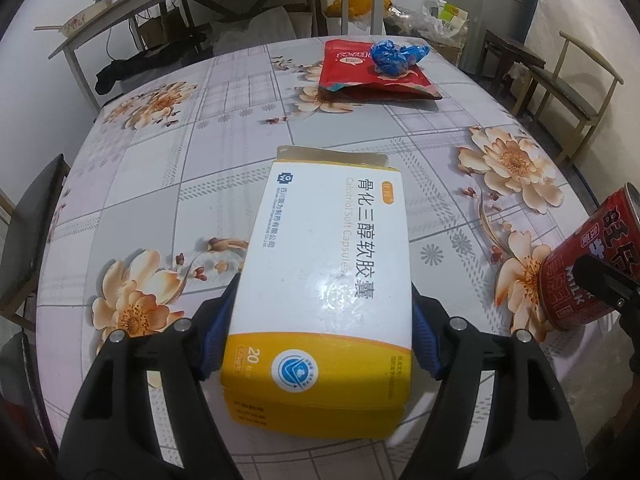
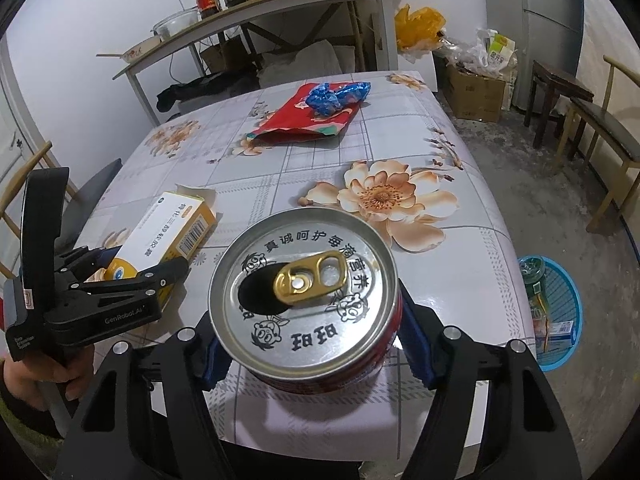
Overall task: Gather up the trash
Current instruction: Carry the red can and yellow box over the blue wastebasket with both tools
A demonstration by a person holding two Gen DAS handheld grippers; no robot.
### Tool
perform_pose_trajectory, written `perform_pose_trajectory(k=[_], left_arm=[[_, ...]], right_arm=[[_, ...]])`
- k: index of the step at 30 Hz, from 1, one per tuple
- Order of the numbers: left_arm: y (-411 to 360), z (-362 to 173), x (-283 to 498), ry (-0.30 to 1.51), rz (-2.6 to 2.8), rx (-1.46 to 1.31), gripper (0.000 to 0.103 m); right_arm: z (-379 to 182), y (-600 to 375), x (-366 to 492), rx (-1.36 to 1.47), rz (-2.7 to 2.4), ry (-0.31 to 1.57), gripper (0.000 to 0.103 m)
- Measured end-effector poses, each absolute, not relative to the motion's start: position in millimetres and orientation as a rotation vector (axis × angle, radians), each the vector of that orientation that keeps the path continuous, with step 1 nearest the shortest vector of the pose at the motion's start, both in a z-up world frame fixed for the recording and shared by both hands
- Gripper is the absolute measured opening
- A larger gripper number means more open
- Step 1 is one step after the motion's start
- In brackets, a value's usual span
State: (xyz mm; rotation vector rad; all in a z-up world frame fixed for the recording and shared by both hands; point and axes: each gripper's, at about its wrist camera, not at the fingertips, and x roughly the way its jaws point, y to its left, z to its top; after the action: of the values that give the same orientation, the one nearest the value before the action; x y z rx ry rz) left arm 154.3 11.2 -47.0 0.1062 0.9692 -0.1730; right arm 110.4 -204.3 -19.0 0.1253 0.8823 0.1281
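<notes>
A white and yellow medicine box (image 1: 324,264) with an open far flap lies lengthwise between my left gripper's (image 1: 320,320) blue pads, which press on its two long sides. From the right wrist view the same box (image 2: 176,224) sticks out of the left gripper (image 2: 132,276) just over the table. A red milk can with a silver pull-tab lid (image 2: 304,292) fills the right gripper (image 2: 312,332), whose pads clamp its sides. The can (image 1: 588,264) shows tilted at the right edge of the left wrist view.
A red snack bag (image 1: 376,70) with a crumpled blue wrapper (image 1: 396,54) on it lies at the far side of the floral tablecloth (image 1: 168,168). A blue basket (image 2: 560,312) holding trash stands on the floor to the right of the table. Chairs stand around the table.
</notes>
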Motion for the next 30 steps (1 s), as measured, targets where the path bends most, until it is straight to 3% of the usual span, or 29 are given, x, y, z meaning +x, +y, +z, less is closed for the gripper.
perform_pose_trajectory(k=[18,30], left_arm=[[5.4,-21.2,137.2,0.908,-0.193,0.094,0.070],[-51.8,14.9,126.8,0.850,-0.342,0.121,0.070]], right_arm=[[-2.8,-220.4,96.9,0.184,0.129,0.833,0.067],[24.5,-284.2,52.6,0.275,-0.009,0.723,0.067]])
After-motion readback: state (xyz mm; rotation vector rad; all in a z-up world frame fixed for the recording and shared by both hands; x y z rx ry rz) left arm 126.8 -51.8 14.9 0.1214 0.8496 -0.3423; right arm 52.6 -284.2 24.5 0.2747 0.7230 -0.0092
